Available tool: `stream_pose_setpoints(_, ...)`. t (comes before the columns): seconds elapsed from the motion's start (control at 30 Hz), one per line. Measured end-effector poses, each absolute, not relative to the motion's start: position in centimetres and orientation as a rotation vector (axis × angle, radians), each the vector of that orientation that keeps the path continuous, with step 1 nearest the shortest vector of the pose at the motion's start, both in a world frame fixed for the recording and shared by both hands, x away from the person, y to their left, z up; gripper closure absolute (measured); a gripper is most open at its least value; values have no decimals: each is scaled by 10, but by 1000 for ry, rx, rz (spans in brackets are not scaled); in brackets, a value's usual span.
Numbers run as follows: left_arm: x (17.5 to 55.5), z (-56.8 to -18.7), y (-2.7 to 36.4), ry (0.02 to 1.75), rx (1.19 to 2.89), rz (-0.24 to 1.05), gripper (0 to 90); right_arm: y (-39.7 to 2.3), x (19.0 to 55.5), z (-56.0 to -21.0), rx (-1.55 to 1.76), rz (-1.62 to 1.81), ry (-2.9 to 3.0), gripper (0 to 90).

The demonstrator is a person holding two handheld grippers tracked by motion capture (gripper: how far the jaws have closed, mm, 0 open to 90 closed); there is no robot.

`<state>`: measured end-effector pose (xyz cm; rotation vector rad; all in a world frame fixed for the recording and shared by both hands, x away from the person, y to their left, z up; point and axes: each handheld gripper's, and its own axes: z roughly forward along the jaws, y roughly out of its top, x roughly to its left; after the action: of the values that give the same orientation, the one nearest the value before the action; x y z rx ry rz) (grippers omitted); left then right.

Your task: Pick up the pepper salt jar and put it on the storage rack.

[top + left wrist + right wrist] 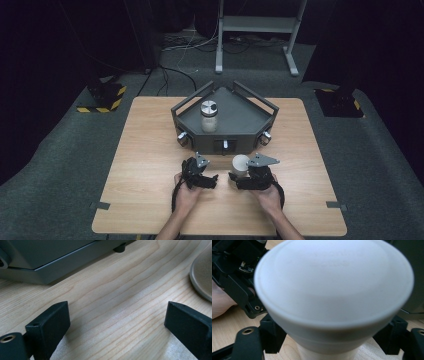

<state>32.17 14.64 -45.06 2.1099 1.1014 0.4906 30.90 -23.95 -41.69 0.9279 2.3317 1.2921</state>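
A white cup [240, 163] stands on the wooden table [150, 150] just in front of the grey tray. My right gripper [239, 174] is shut on it. In the right gripper view the cup [334, 282] flares wide at the top and both black jaws press its narrower lower part, with my gripper [334, 335] low on it. My left gripper [214, 180] lies to the cup's left, open, and points toward it. In its own view my left gripper [117, 312] has bare wood between the jaws, and the cup's rim [202, 272] curves in at the right edge.
A grey angular tray [240, 120] with raised rails and front knobs stands at the table's middle back and holds a glass jar with a metal lid [209, 116]. The tray's front wall [50, 267] lies close ahead of the left gripper. Dark floor surrounds the table.
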Motion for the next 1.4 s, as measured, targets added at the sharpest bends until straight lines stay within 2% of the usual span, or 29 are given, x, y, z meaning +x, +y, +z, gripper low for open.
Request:
stream_pose_setpoints(0.3, 322, -451, 146, 1101, 2110, 491, 62, -241, 307, -417, 905, 1305, 2322, 326)
stream_pose_setpoints(0.83, 322, -451, 146, 1102, 2109, 490, 63, -240, 308, -414, 880, 1290, 2328, 339)
stream_pose_setpoints(1.4, 322, -451, 147, 1102, 2109, 490, 64, -247, 315, -390, 846, 1291, 2355, 339)
